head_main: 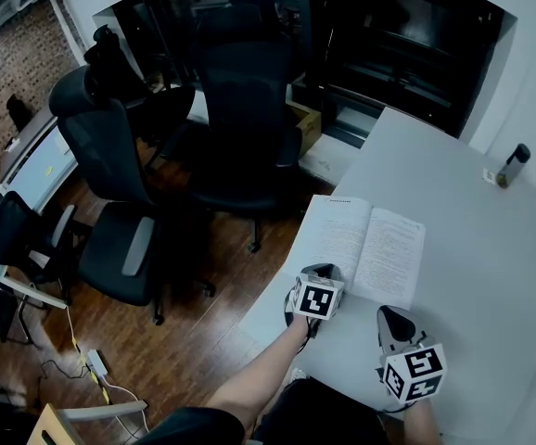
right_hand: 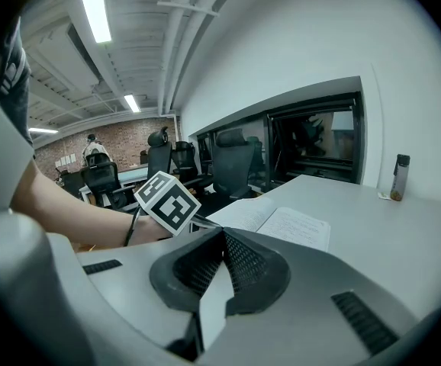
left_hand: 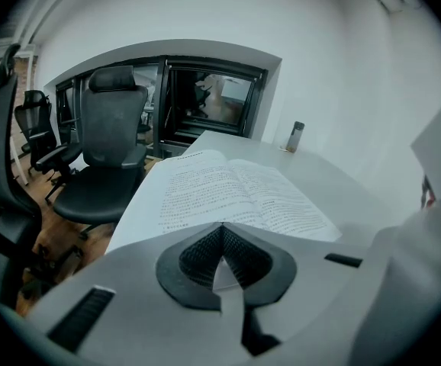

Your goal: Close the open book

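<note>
An open book [head_main: 365,244] lies flat on the white table [head_main: 491,248], near its left edge, with both printed pages facing up. My left gripper [head_main: 324,269] hovers at the book's near edge, jaws shut and empty. In the left gripper view the book [left_hand: 236,193] spreads just beyond the closed tips [left_hand: 222,227]. My right gripper [head_main: 390,311] is lower right of the book, apart from it, jaws shut on nothing. In the right gripper view the book [right_hand: 281,223] lies past the closed tips [right_hand: 222,231], and the left gripper's marker cube [right_hand: 167,201] shows to the left.
A dark bottle [head_main: 513,165] stands at the table's far right corner, beside a small white item. Black office chairs [head_main: 110,184] stand on the wooden floor left of the table. The table's left edge [head_main: 291,248] runs right beside the book.
</note>
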Tool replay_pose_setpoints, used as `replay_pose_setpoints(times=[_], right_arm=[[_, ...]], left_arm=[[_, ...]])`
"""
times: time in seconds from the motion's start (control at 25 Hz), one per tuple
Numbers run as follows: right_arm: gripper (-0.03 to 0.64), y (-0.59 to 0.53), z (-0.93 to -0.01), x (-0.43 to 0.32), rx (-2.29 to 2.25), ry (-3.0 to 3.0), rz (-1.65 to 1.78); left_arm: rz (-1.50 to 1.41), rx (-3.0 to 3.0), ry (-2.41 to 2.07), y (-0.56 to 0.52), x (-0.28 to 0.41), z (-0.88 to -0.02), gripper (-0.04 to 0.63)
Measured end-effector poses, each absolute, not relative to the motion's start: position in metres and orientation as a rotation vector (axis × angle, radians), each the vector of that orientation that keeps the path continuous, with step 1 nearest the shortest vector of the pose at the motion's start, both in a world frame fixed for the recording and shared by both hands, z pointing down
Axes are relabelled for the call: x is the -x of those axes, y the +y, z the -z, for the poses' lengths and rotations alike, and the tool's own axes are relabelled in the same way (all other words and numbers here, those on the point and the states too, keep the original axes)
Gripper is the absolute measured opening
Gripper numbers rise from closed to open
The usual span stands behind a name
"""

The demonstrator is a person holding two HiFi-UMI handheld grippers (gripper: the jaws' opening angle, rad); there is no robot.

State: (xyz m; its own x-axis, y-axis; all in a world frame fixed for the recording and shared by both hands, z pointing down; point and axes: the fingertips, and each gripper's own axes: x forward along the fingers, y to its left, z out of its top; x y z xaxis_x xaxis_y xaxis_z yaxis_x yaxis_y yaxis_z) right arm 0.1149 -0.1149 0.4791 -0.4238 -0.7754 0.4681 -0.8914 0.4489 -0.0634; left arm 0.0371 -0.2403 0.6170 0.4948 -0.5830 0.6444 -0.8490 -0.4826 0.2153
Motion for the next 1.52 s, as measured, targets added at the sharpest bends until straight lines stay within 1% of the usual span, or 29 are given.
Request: replay_pose_setpoints(times=[0.32, 0.48, 0.68, 0.92, 1.28, 1.52], right_arm=[[0.005, -0.113, -0.48, -0.127, -1.403, -2.336, -0.435], [0.005, -0.116, -0.48, -0.126, -1.39, -2.349, -0.439], [0.005, -0.118, -0.485, -0.118, -1.353, -2.364, -0.447], [0.005, -0.12, -0.489, -0.12, -1.346, -2.361, -0.459], [0.005, -0.12, -0.487, -0.132, -1.37, -2.358, -0.459], [0.005, -0.118, -0.486, -0.145, -1.397, -2.349, -0.457]], left_arm=[[-0.665, -2.249, -1.168, -0.235, -0.053, -0.607, 0.005], [-0.662, -2.234, -1.226, -0.239, -0.033, -0.604, 0.005], [-0.742, -2.117, -1.276, -0.24, 0.009, -0.62, 0.005], [-0.81, -2.058, -1.235, -0.24, 0.012, -0.634, 0.005], [-0.668, -2.135, -1.162, -0.235, -0.027, -0.615, 0.005], [-0.651, -2.189, -1.091, -0.23, -0.067, -0.604, 0.005]])
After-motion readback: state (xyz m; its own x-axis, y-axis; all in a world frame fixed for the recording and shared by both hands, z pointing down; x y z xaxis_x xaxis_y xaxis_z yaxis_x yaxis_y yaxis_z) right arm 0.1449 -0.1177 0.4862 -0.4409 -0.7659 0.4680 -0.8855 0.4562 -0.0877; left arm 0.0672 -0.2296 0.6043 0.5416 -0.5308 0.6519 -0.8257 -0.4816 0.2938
